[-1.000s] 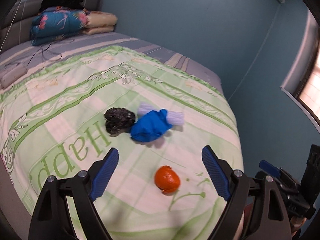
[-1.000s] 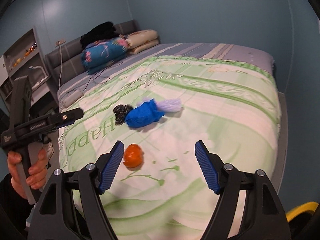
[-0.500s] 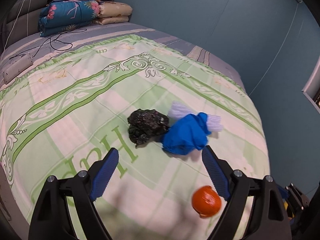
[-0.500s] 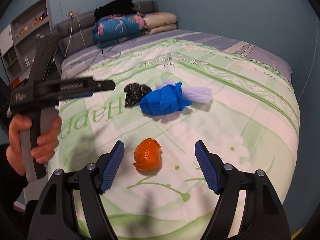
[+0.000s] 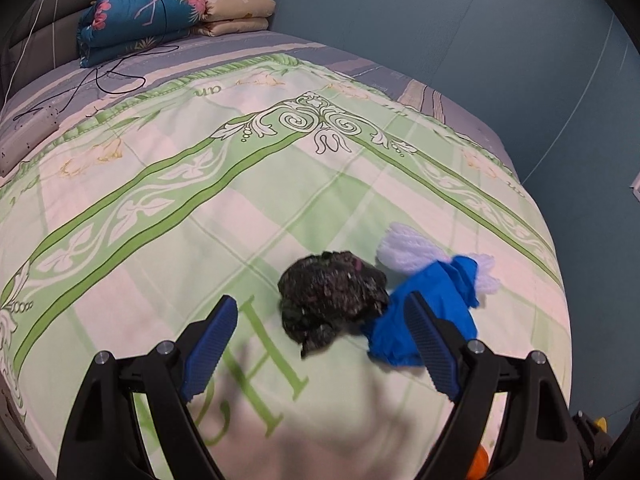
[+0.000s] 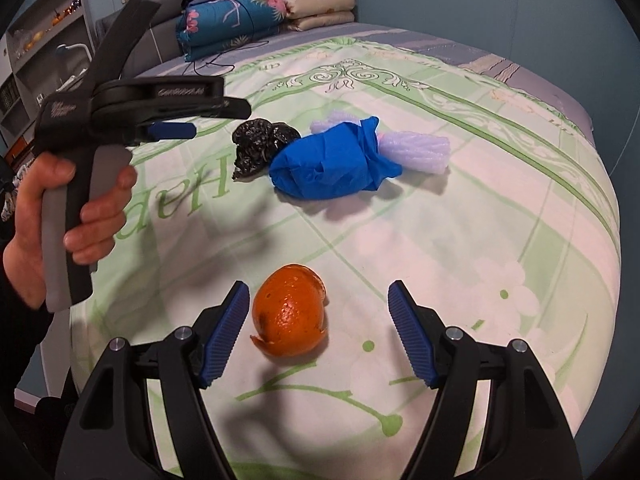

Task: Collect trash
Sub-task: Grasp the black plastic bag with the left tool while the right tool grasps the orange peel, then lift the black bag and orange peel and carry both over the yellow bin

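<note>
- Green-and-cream patterned bedspread covers the bed, printed with scrollwork bands and large green letters; all the trash lies on it near the foot end.
- Black crumpled plastic wad sits just ahead of the left gripper, between the lines of its two blue-padded fingers but beyond their tips, so nothing is clasped; the jaws stand wide apart and empty.
- Blue wrapper lies touching the black wad on its right, bundled around a white ribbed foam piece that sticks out at both ends (in the left wrist view the gripper's right finger overlaps the blue bundle).
- Orange peel, a hollow dome with a ragged lower edge, rests on the bedspread well apart from the other three pieces and nearer the bed's foot.
- Right gripper hangs over the peel with its jaws spread and released; the peel sits between the fingers, close beside the left pad, and whether it touches that pad I cannot tell.
- From the right wrist view, a person's hand grips the grey handle of the left gripper, which points toward the black wad.
- At the head of the bed, a folded blue floral quilt and beige folded bedding are stacked beside each other, with a dark garment on top of the quilt.
- Black cable trails across the grey striped sheet to a pale power strip at the left edge.
</note>
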The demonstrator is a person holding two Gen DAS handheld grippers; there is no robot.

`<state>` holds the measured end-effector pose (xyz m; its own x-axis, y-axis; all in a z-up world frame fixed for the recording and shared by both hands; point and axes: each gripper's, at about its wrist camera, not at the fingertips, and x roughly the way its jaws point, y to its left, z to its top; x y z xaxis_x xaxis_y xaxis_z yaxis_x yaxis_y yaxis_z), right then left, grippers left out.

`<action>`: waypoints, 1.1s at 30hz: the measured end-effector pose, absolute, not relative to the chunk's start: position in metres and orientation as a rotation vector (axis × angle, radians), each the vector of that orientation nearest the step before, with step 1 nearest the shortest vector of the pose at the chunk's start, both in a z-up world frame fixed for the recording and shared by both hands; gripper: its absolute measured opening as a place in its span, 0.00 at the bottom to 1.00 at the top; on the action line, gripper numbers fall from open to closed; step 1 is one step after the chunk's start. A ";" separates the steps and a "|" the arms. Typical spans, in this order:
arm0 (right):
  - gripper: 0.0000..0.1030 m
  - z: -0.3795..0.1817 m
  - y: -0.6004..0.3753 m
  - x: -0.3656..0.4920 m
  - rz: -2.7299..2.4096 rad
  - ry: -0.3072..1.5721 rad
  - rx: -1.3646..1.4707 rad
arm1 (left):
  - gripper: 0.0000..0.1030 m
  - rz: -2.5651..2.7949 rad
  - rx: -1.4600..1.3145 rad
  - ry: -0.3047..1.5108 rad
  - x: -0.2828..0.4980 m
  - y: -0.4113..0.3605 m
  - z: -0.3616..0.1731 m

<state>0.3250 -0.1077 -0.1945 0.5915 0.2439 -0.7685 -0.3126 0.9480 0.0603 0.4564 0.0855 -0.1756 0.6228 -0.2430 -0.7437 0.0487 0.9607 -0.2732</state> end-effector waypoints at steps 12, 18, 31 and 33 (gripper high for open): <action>0.66 -0.214 -0.100 0.343 0.319 0.926 -0.102 | 0.77 -0.165 -0.224 0.948 0.493 0.074 -0.210; 0.57 -0.215 -0.090 0.340 0.330 0.918 -0.124 | 0.63 -0.197 -0.177 0.962 0.491 0.059 -0.218; 0.32 -0.215 -0.069 0.331 0.373 0.916 -0.166 | 0.40 -0.195 -0.193 0.964 0.491 0.063 -0.212; 0.32 -0.213 -0.070 0.329 0.364 0.903 -0.164 | 0.40 -0.195 -0.204 0.965 0.490 0.067 -0.210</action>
